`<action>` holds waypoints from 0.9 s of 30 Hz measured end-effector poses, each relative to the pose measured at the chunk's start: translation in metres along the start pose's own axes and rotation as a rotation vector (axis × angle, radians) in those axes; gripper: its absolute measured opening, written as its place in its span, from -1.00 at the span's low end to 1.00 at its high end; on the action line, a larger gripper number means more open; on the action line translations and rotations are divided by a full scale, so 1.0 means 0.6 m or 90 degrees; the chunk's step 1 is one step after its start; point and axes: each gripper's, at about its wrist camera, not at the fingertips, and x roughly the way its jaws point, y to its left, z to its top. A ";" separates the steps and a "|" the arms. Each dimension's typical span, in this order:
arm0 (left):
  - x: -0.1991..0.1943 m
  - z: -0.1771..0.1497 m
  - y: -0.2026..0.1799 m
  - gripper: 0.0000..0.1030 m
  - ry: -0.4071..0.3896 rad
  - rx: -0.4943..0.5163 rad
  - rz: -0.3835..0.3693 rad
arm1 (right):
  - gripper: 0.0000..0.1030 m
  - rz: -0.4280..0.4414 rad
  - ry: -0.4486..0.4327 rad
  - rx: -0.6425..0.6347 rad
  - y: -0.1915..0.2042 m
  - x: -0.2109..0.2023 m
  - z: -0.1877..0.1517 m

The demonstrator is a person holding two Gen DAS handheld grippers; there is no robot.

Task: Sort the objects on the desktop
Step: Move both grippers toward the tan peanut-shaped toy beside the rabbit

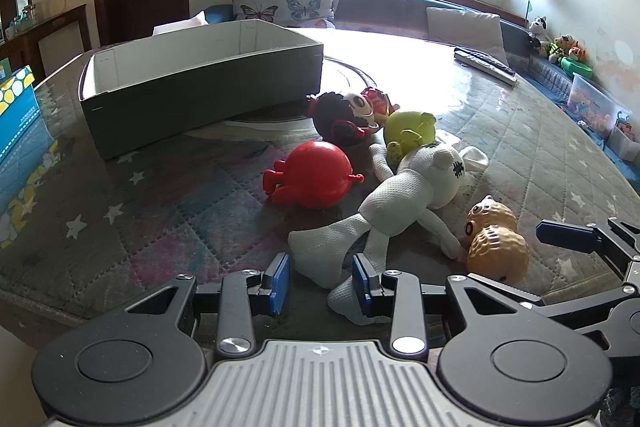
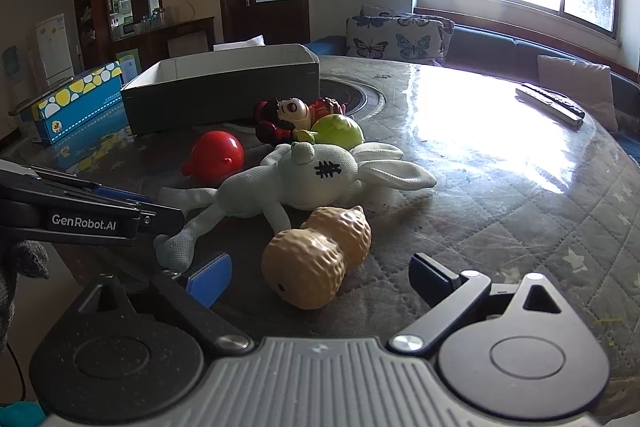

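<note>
A white plush rabbit (image 1: 416,195) lies on the quilted table (image 1: 160,219), with a red round toy (image 1: 316,173), a green toy (image 1: 408,131), a black-haired doll (image 1: 348,115) and a tan peanut toy (image 1: 494,241) around it. My left gripper (image 1: 322,283) is open with the rabbit's legs between its blue pads (image 1: 280,273). In the right wrist view my right gripper (image 2: 320,277) is open around the peanut toy (image 2: 316,259), not touching it. The rabbit (image 2: 280,183) lies behind. A grey open box (image 1: 200,83) stands at the back left.
A blue spotted carton (image 2: 76,99) sits at the table's left edge. A remote control (image 2: 550,103) lies far right. Butterfly cushions (image 1: 284,1) and a bench with small toys (image 1: 560,47) are beyond the table. The left gripper also shows in the right wrist view (image 2: 132,211).
</note>
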 end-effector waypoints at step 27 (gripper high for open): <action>-0.024 0.016 -0.011 -0.29 -0.025 0.010 -0.038 | 1.00 0.006 0.014 0.007 -0.009 0.012 -0.003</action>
